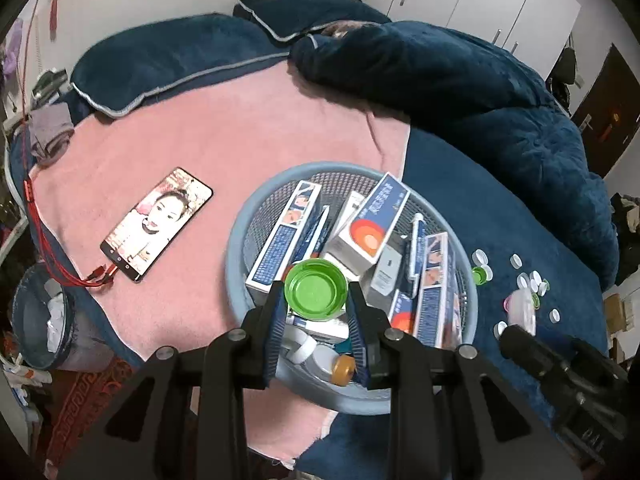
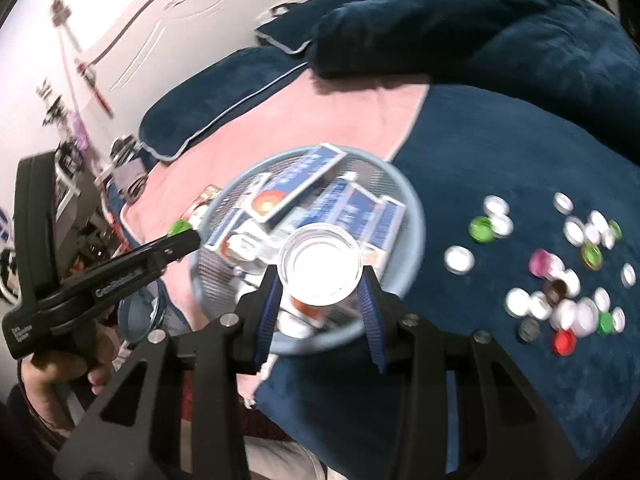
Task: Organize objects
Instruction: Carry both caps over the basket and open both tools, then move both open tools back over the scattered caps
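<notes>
My left gripper point(image 1: 316, 294) is shut on a green lid point(image 1: 315, 287) and holds it above the round blue mesh basket point(image 1: 236, 236). The basket holds several blue-and-white boxes point(image 1: 282, 236) and small bottles. My right gripper point(image 2: 322, 276) is shut on a clear round container with a white bottom point(image 2: 322, 270), over the basket's near rim point(image 2: 416, 240). The left gripper's arm point(image 2: 120, 276) with its green lid point(image 2: 179, 227) shows at the left of the right wrist view. Many loose caps point(image 2: 560, 280) lie on the dark blue blanket to the right.
A phone point(image 1: 156, 230) with a red cable lies on the pink towel point(image 1: 224, 144) left of the basket. Dark blue pillows and a bunched duvet point(image 1: 460, 80) lie behind. A bin point(image 1: 44, 320) stands on the floor at the left. Caps point(image 1: 520, 280) lie right of the basket.
</notes>
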Motion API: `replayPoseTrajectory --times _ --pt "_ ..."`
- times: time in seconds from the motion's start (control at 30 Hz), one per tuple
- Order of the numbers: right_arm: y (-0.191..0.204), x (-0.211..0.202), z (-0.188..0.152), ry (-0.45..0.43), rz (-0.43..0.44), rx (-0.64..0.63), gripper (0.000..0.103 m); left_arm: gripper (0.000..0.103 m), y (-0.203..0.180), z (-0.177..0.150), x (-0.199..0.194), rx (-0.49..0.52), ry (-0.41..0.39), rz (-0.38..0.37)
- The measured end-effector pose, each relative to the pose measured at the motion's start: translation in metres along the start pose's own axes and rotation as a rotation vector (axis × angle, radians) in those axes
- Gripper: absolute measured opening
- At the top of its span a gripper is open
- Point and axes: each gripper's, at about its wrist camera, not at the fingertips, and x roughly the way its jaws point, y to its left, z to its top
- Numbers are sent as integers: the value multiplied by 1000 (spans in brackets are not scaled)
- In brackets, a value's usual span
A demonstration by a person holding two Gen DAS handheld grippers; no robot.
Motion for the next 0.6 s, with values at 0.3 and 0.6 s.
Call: replayPoseTrajectory --times 0.3,0.6 --pt "43 29 -4 47 61 -191 72 93 21 -2 18 -82 48 9" --pt "12 2 -9 -31 -28 -144 92 100 24 -10 -2 -70 -33 106"
